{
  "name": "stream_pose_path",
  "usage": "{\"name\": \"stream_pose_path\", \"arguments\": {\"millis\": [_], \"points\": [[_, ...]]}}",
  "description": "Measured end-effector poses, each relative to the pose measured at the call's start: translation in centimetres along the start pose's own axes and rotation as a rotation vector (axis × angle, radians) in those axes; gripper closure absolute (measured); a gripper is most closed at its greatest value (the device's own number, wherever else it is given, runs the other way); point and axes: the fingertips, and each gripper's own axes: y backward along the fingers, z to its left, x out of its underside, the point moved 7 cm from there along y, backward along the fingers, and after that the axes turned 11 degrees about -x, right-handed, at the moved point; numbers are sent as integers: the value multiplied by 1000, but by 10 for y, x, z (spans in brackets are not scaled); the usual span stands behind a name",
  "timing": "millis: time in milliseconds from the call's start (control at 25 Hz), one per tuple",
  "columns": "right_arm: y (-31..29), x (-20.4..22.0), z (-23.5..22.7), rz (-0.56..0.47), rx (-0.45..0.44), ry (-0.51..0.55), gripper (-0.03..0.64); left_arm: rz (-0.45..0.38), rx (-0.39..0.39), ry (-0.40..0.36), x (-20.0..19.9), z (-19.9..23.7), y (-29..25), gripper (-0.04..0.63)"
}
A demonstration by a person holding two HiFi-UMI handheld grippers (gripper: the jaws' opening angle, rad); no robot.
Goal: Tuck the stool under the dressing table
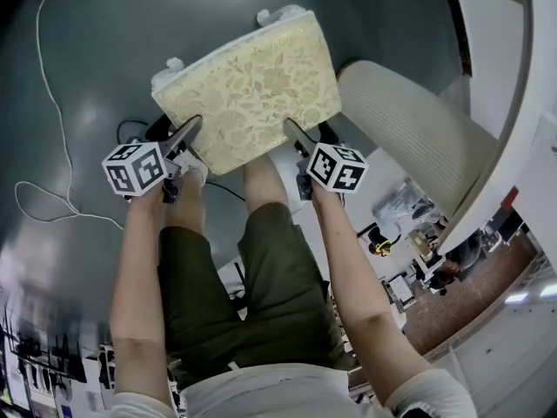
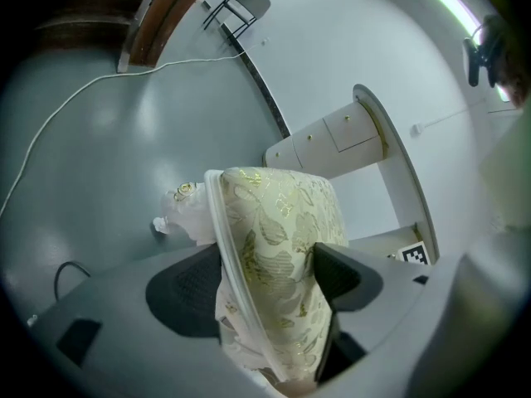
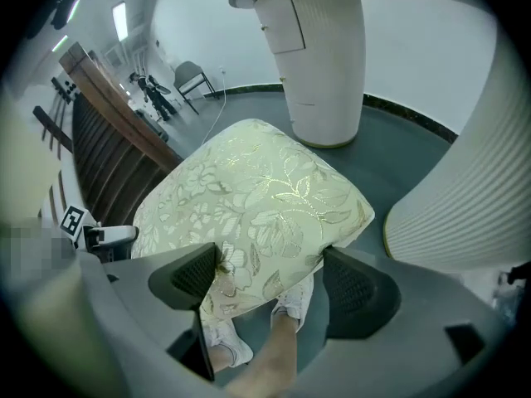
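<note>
Gold-flowered padded stool (image 1: 252, 94), square, clamped by left hand-held gripper (image 2: 267, 282) and, it seems, right hand-held gripper (image 3: 270, 285)

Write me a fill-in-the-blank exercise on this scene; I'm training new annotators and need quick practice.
1. The left claw and right claw are each shut on the near edge of the ____.
2. Its cushion carries a gold ____ pattern.
3. A thin white ____ trails over the grey floor.
4. Under it, the right gripper view shows the person's white ____.
Missing words: stool; floral; cable; shoes.
</note>
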Motion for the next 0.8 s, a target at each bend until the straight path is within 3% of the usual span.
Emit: {"name": "stream_pose_path", "arguments": {"millis": [560, 800], "points": [[-7, 18, -7, 14, -17, -66, 205, 9, -15, -41, -4, 6, -14, 245], [3, 4, -4, 41, -23, -7, 204, -6, -23, 10, 2, -1, -5, 247]]}}
